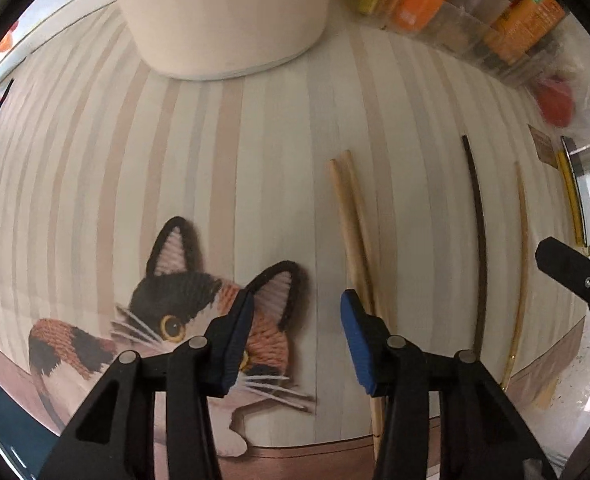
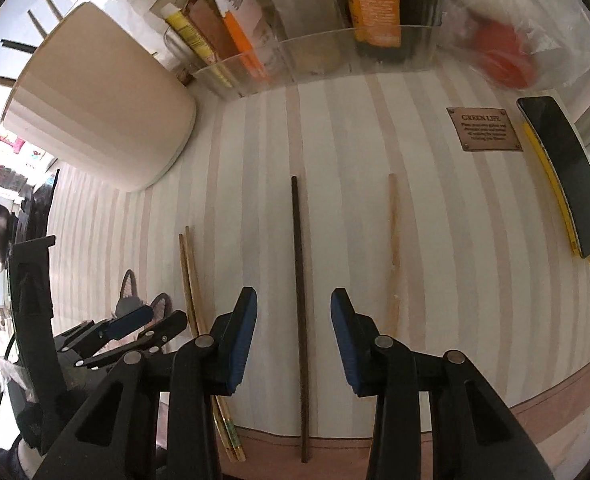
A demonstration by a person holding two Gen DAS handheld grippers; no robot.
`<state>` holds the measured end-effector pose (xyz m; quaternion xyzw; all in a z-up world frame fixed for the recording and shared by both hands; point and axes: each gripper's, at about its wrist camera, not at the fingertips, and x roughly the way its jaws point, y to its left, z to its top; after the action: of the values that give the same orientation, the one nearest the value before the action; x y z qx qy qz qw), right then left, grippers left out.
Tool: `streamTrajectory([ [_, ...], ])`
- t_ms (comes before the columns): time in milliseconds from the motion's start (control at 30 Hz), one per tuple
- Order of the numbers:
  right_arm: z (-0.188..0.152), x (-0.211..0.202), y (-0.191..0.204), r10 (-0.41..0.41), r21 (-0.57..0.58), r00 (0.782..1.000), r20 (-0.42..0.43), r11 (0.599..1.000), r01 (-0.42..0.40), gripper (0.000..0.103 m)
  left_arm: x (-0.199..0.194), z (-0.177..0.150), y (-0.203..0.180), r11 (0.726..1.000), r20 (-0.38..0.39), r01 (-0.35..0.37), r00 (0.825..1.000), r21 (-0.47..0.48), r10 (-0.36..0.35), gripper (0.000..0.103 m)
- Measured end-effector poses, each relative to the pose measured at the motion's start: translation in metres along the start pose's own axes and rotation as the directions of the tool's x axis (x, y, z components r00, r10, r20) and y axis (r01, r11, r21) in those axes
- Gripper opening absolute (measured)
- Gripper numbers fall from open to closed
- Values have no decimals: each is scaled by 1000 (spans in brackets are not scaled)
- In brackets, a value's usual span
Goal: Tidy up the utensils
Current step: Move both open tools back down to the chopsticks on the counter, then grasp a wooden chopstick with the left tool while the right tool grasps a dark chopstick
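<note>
A pair of light wooden chopsticks [image 1: 355,236] lies on the striped mat, just right of my open, empty left gripper [image 1: 295,340]; the pair also shows in the right wrist view [image 2: 193,284]. A single dark chopstick [image 2: 299,280] lies lengthwise between the jaws of my open, empty right gripper [image 2: 294,336]. A single pale chopstick [image 2: 393,248] lies to its right. The dark chopstick [image 1: 479,240] and the pale one [image 1: 523,264] also show in the left wrist view. A cream holder cup [image 1: 223,16] stands at the back, seen too in the right wrist view [image 2: 95,120].
A clear organizer [image 2: 319,56] with bottles and packets stands along the back edge. A black phone on a yellow case [image 2: 567,176] lies at the right. A cat picture [image 1: 199,320] decorates the mat. The left gripper [image 2: 135,324] shows at lower left.
</note>
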<state>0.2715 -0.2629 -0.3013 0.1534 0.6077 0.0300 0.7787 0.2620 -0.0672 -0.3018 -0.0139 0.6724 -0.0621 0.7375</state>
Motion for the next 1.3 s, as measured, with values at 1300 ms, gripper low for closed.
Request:
streamTrajectory([
  [1300,7,27,-1,-23,-5,997,-75,1000,22,41,-7,-2,10,997,45,-61,997,55,59,4],
])
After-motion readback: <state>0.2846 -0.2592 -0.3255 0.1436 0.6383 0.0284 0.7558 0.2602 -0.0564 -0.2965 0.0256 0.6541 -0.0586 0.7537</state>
